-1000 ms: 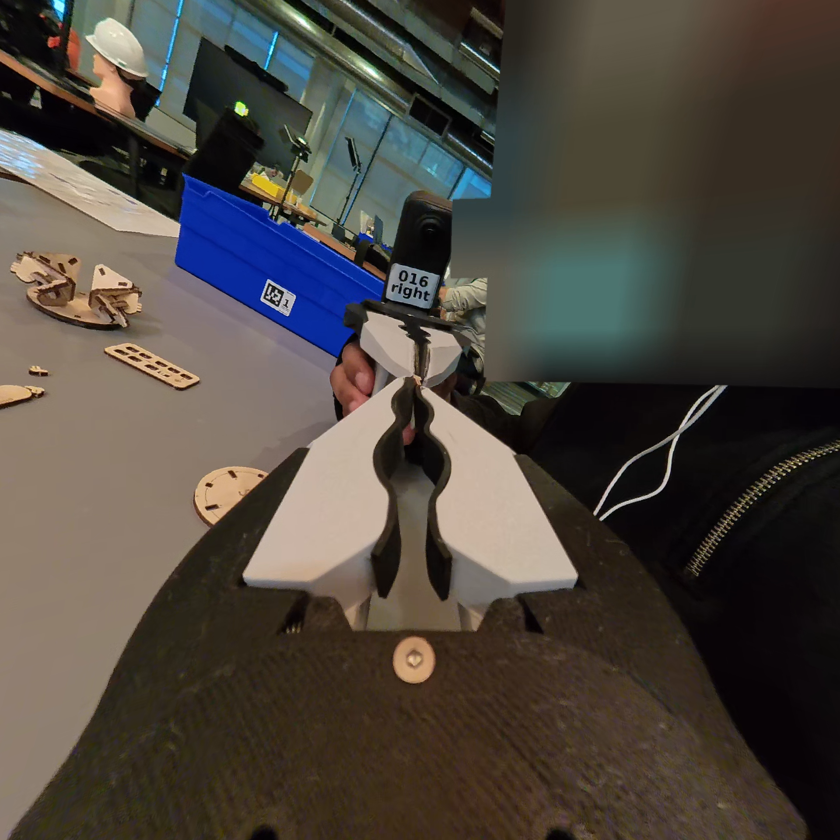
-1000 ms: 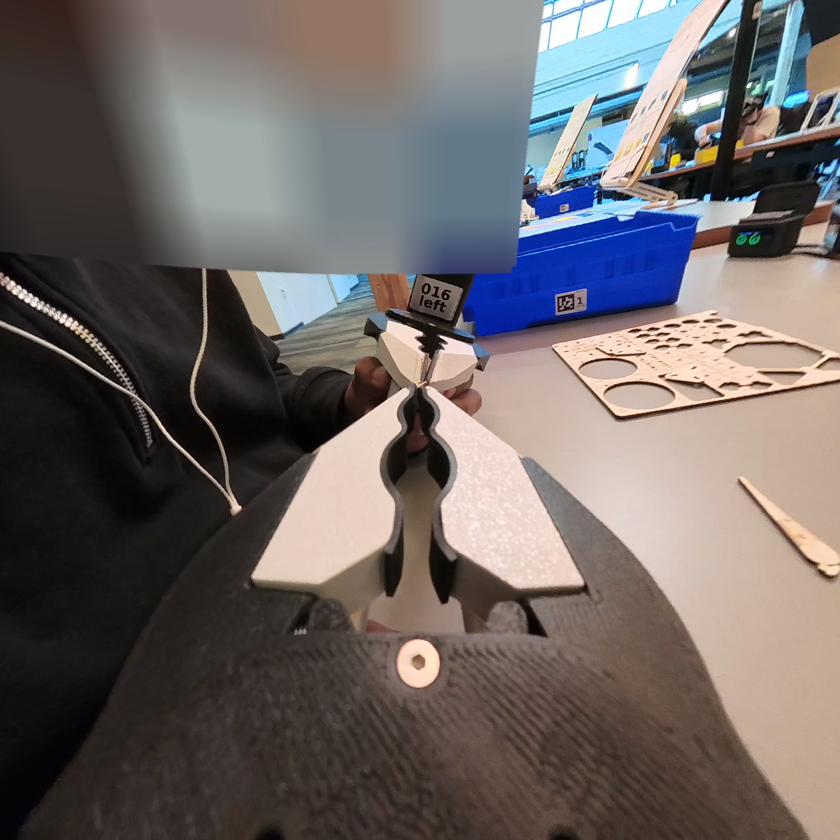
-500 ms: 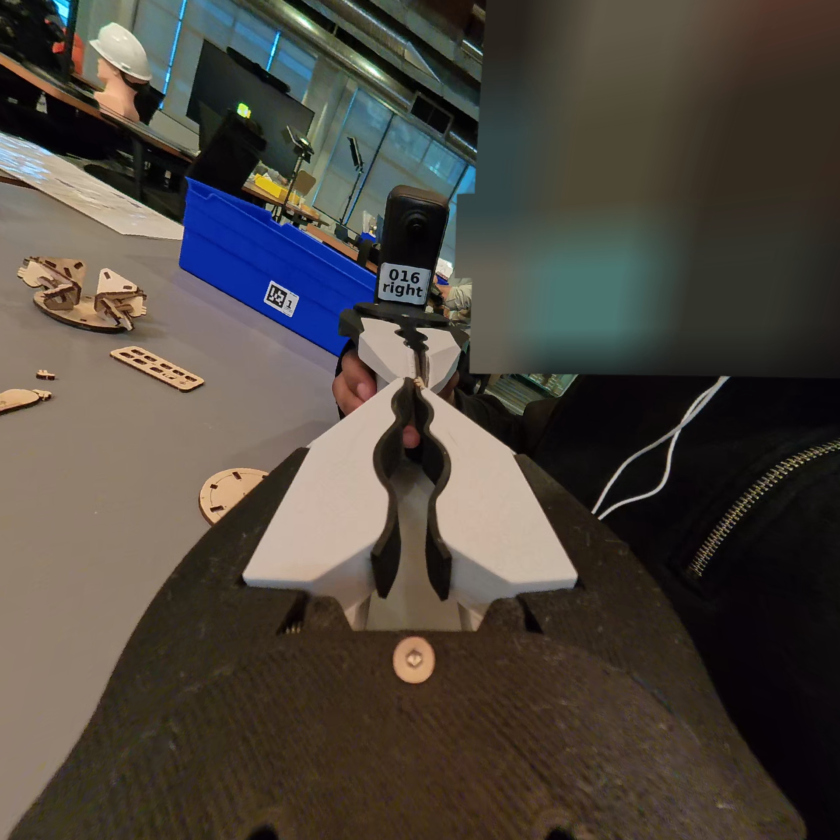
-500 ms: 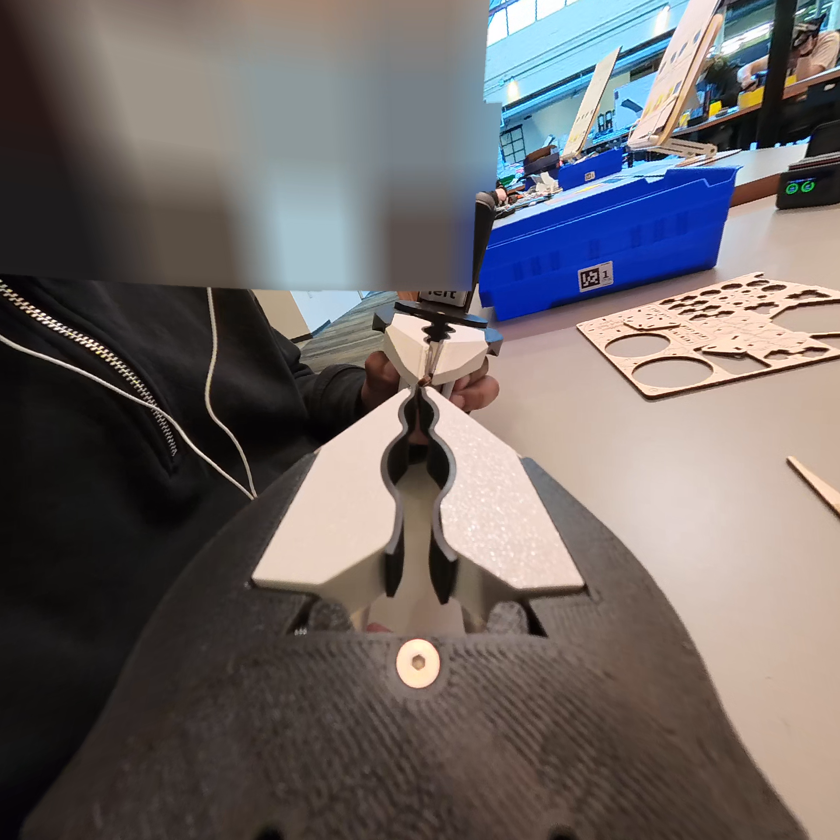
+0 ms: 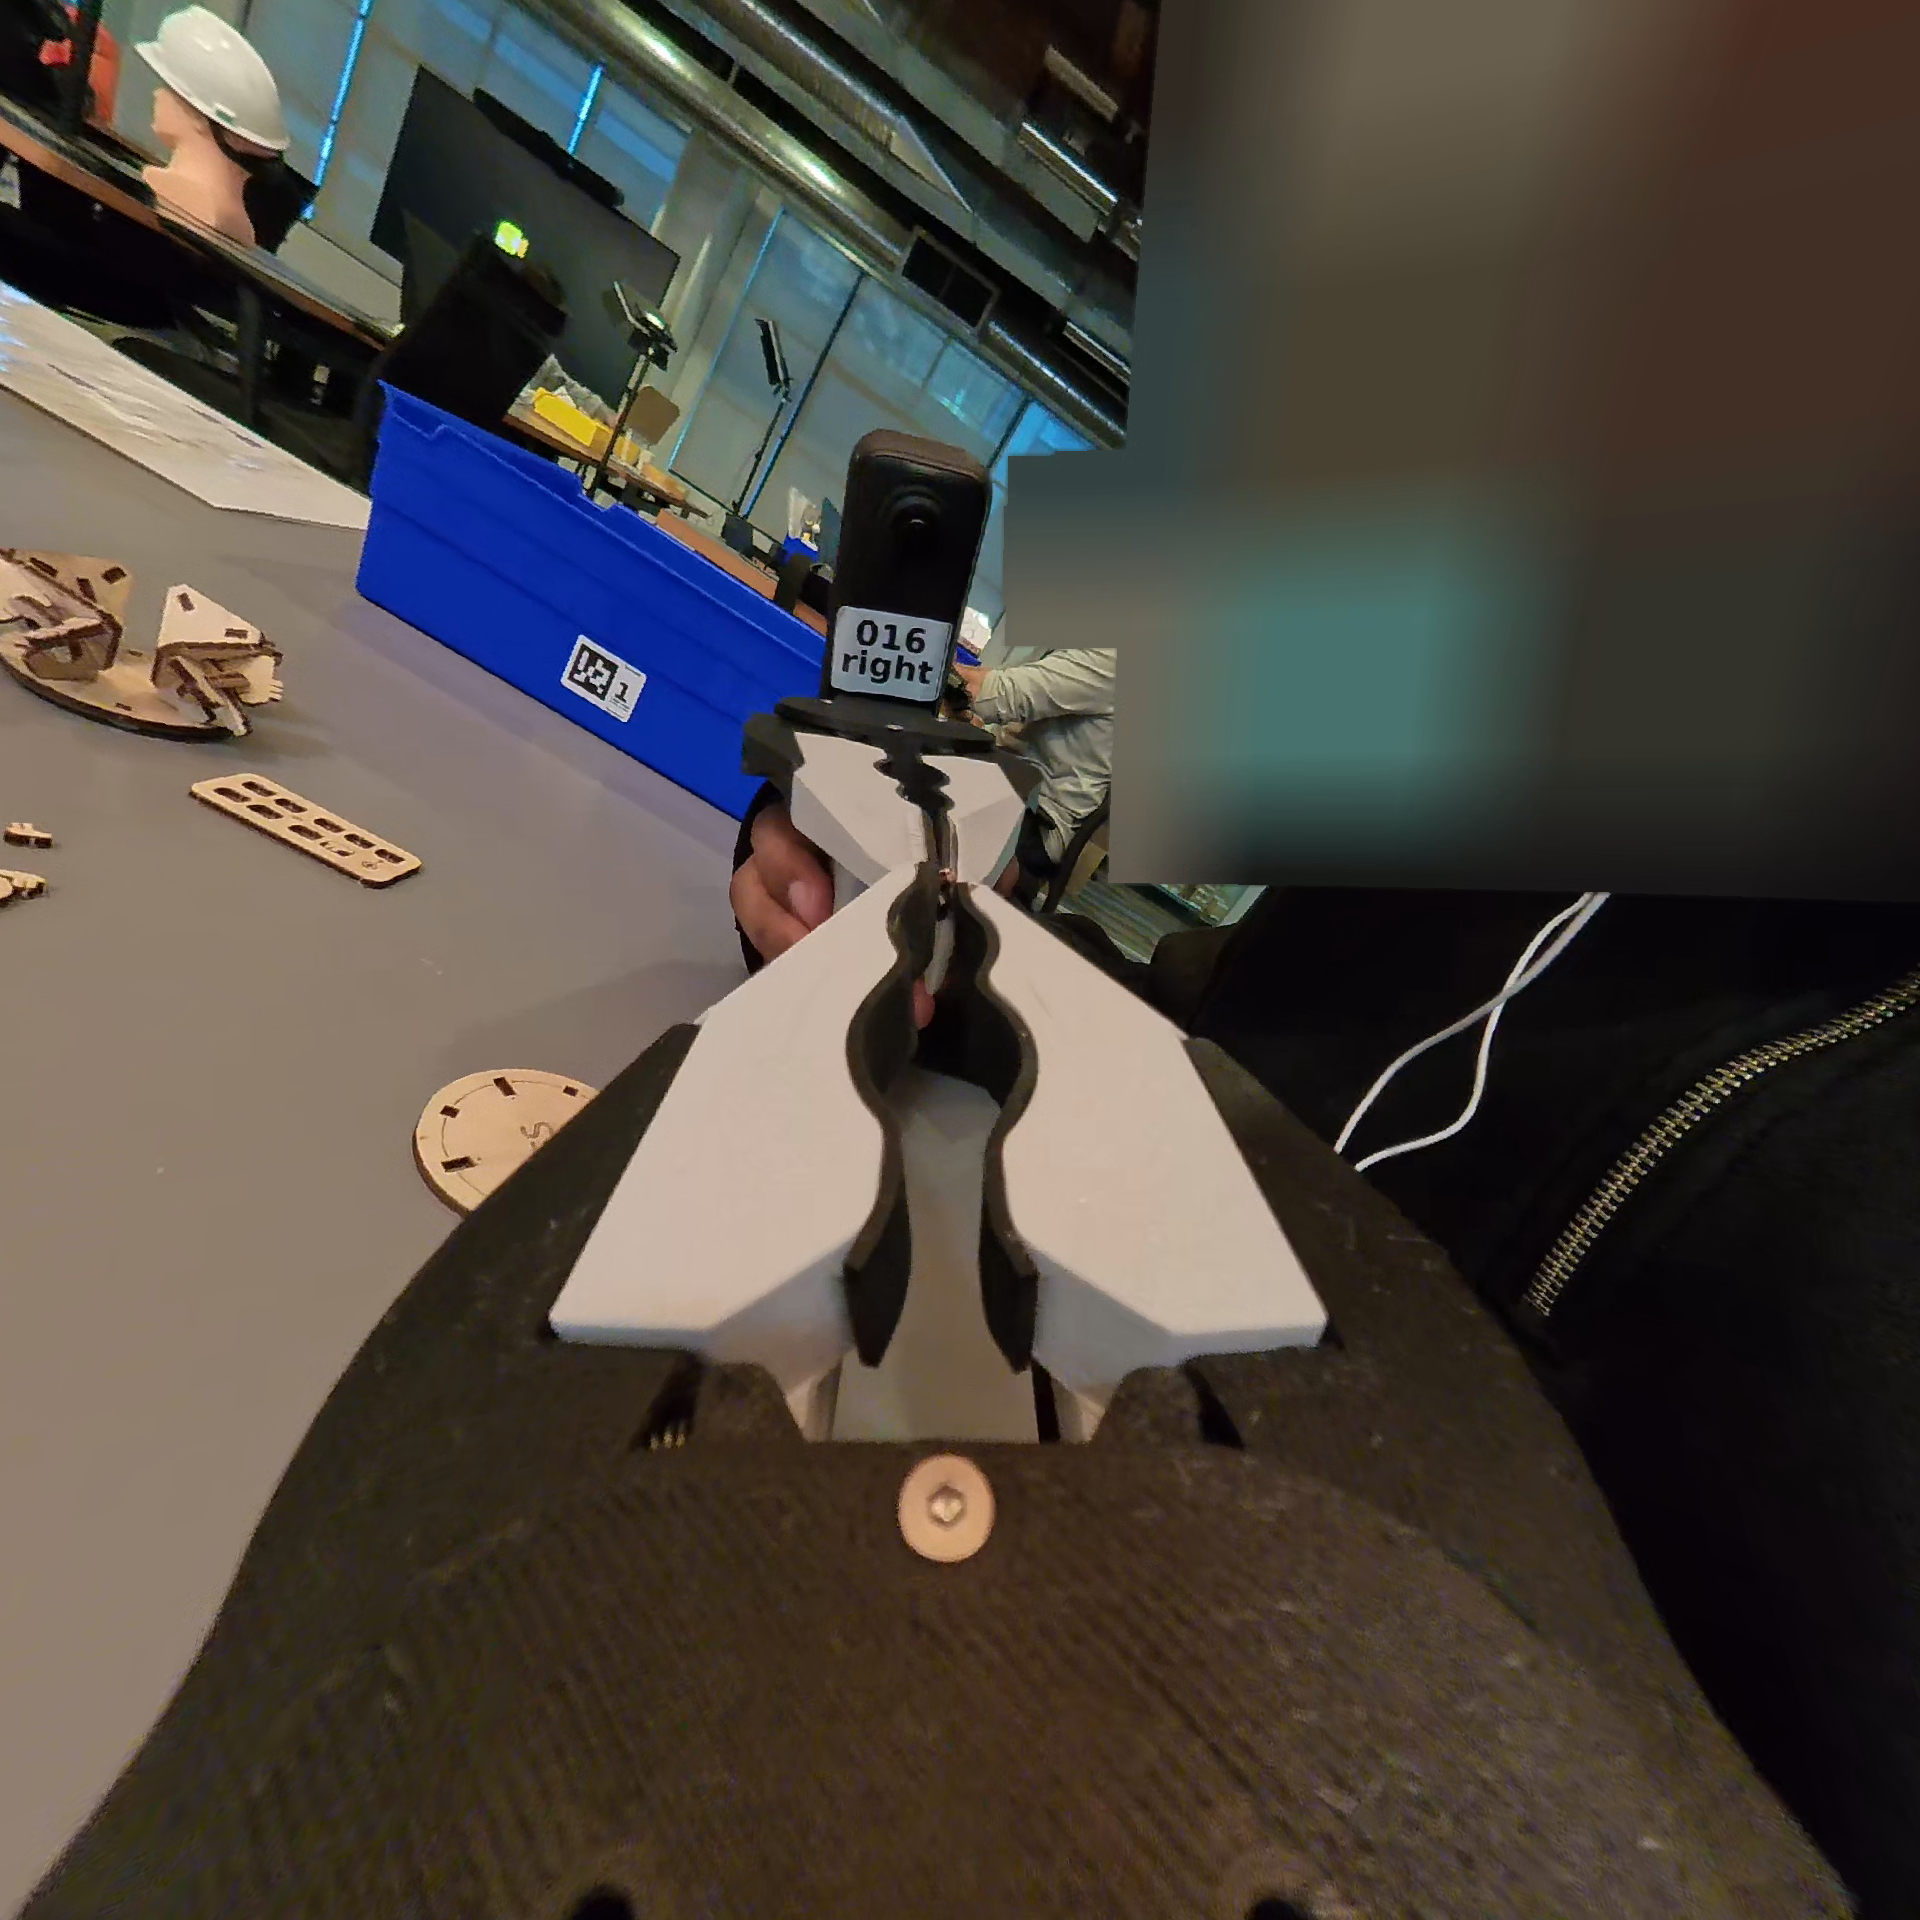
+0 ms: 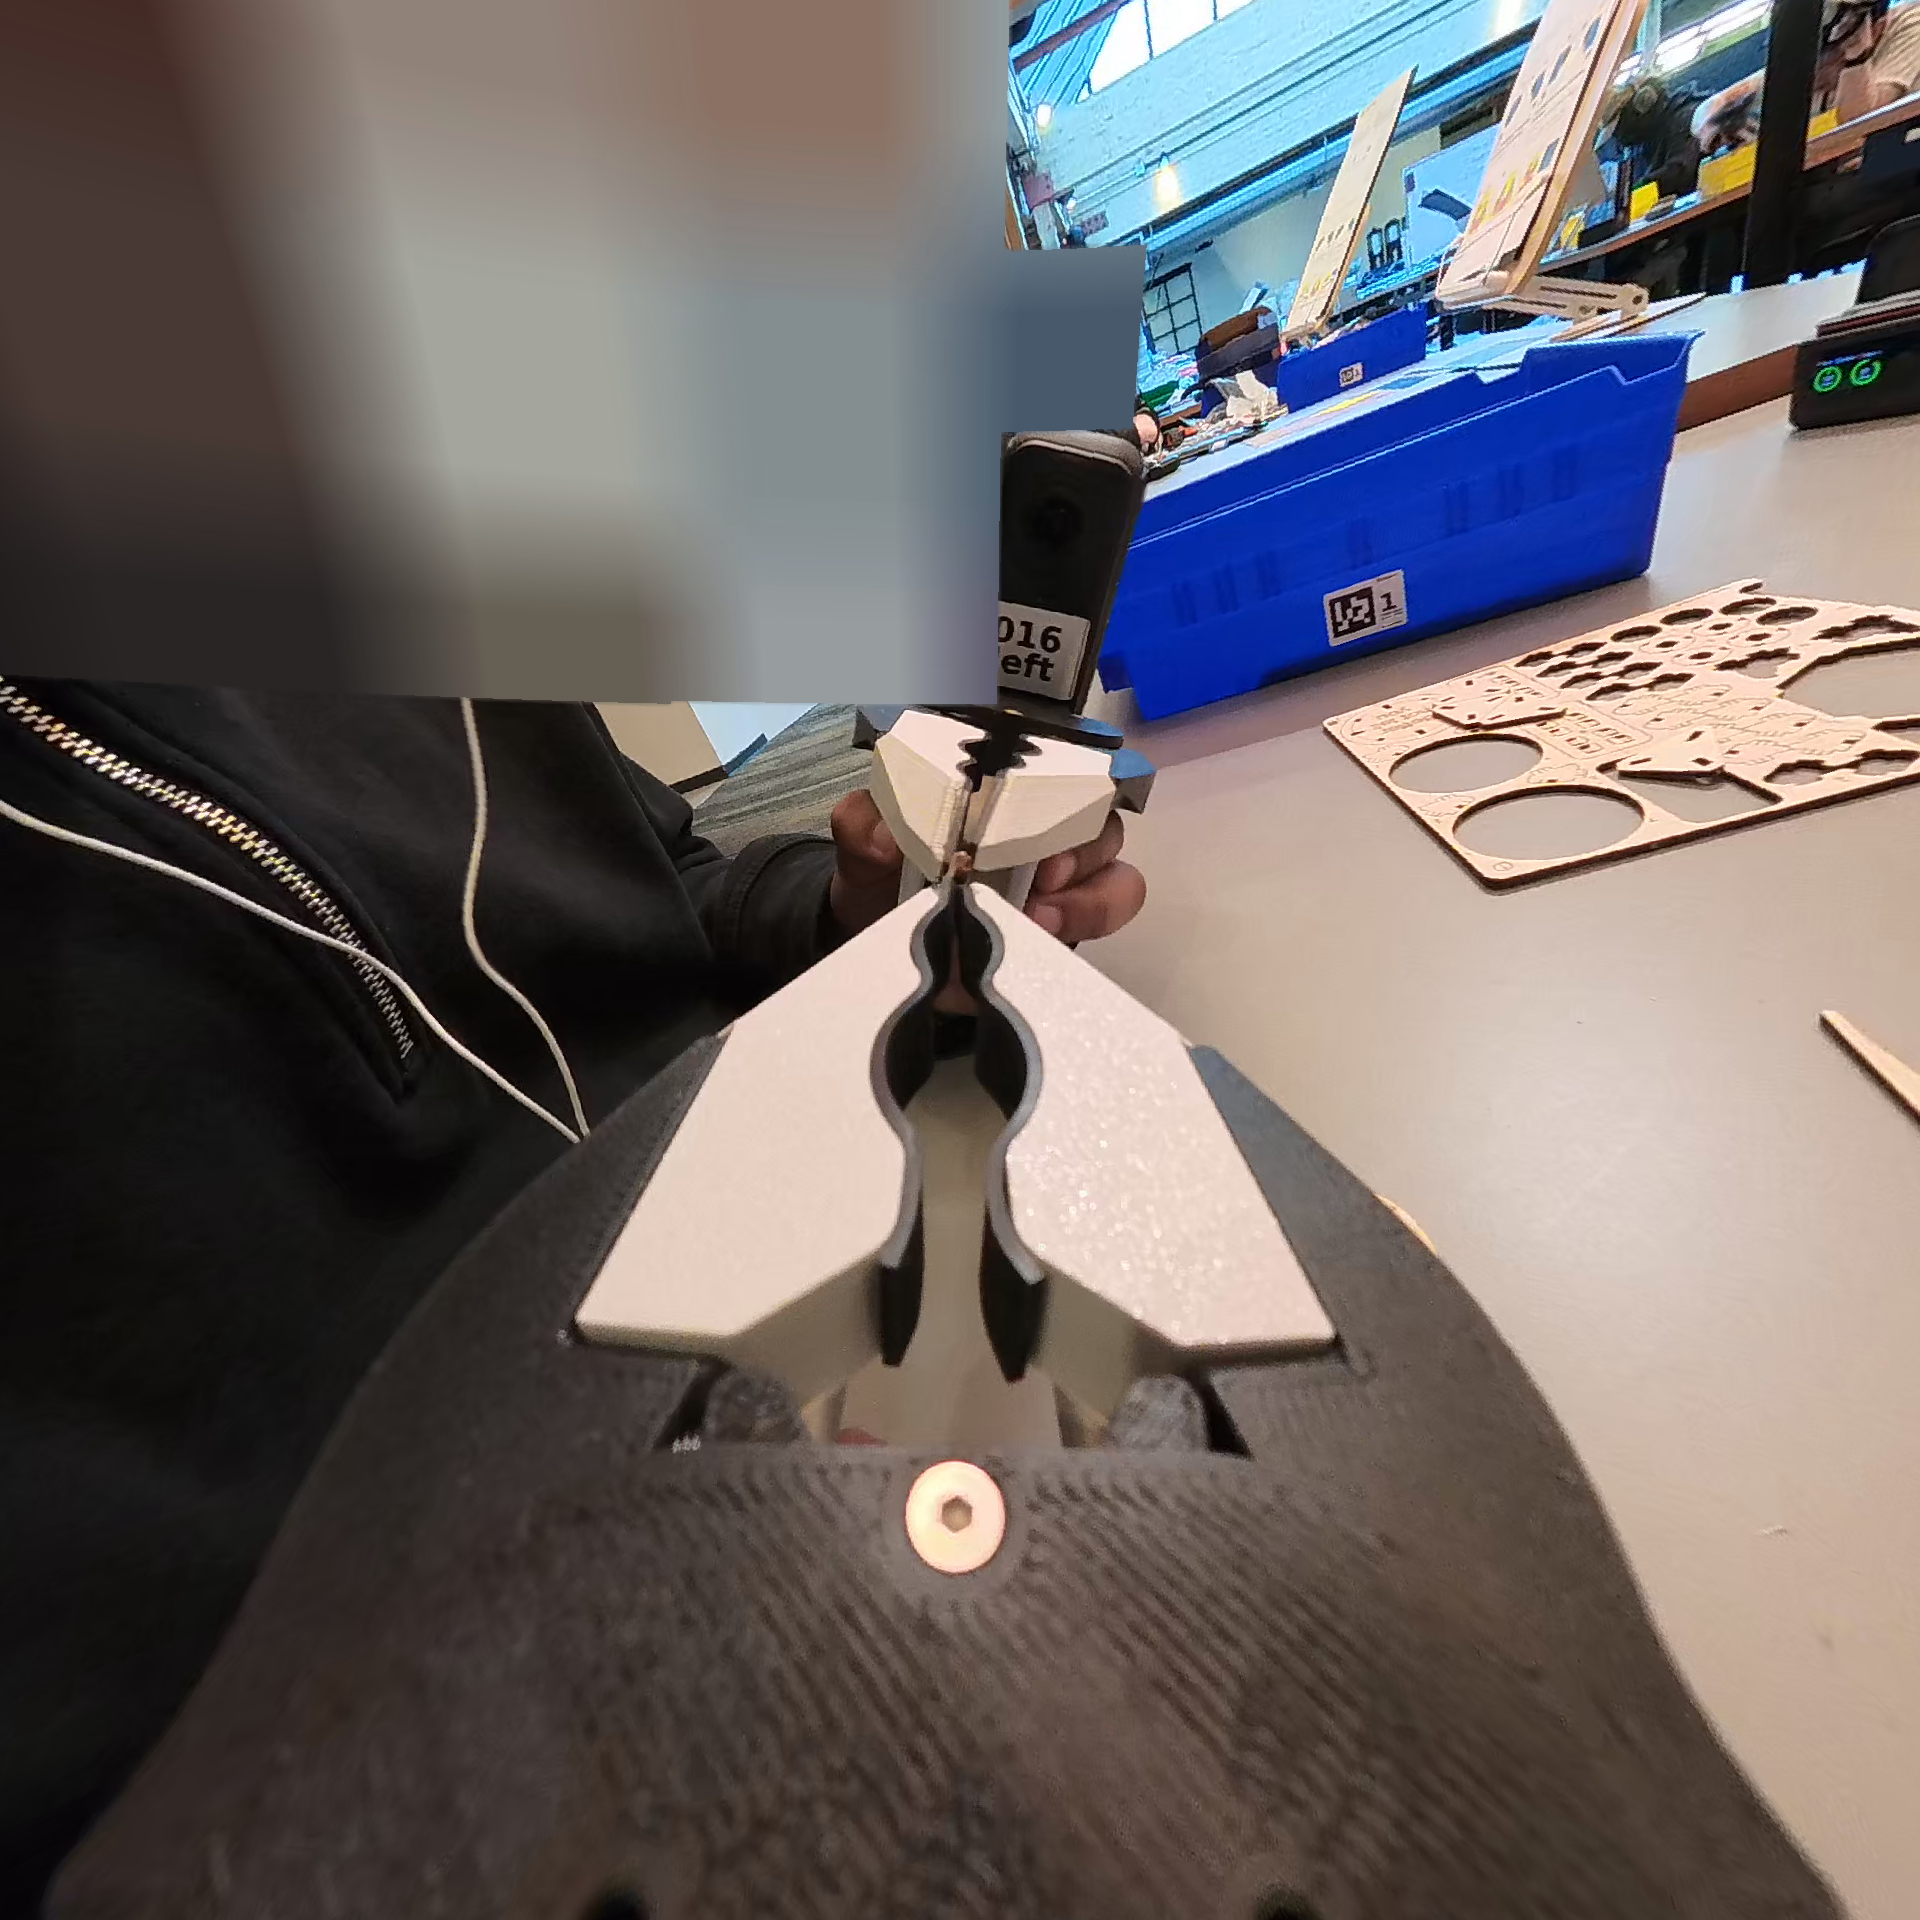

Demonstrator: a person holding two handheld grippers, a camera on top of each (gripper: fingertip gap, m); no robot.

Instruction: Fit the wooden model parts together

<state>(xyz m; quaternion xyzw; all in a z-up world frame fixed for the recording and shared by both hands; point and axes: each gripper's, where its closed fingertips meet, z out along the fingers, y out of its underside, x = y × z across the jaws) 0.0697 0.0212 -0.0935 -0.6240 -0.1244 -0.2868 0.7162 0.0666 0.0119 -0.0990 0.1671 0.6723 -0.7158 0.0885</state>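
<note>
My two grippers meet tip to tip above the grey table [image 5: 260, 1039], in front of a person in a black zipped jacket [image 6: 260, 935]. My left gripper [image 5: 940, 894] is shut on a small, thin wooden piece [image 5: 943, 881], and a pale sliver of it shows between the pads. In the right wrist view the same piece [image 6: 961, 860] sticks out of the left gripper's tips. My right gripper [image 6: 948, 896] is shut, with its tips against that piece; I cannot tell whether they pinch it. A hand [image 6: 1081, 894] holds the left gripper, and another hand [image 5: 779, 894] holds the right one.
A blue bin [image 5: 582, 613] stands on the table behind, also in the right wrist view [image 6: 1455, 540]. A wooden disc [image 5: 488, 1132], a slotted strip [image 5: 307, 831] and a half-built wooden model [image 5: 125, 655] lie to the left. A cut-out wooden sheet [image 6: 1662, 727] and a wooden stick [image 6: 1870, 1060] lie to the right. Left tips and right tips are each some 20 centimeters from the wooden stick [image 6: 1870, 1060].
Both grippers stay shut and tip to tip on the small piece. The pair has shifted slightly and the right wrist view has tilted, so the blue bin sits higher and farther right.
</note>
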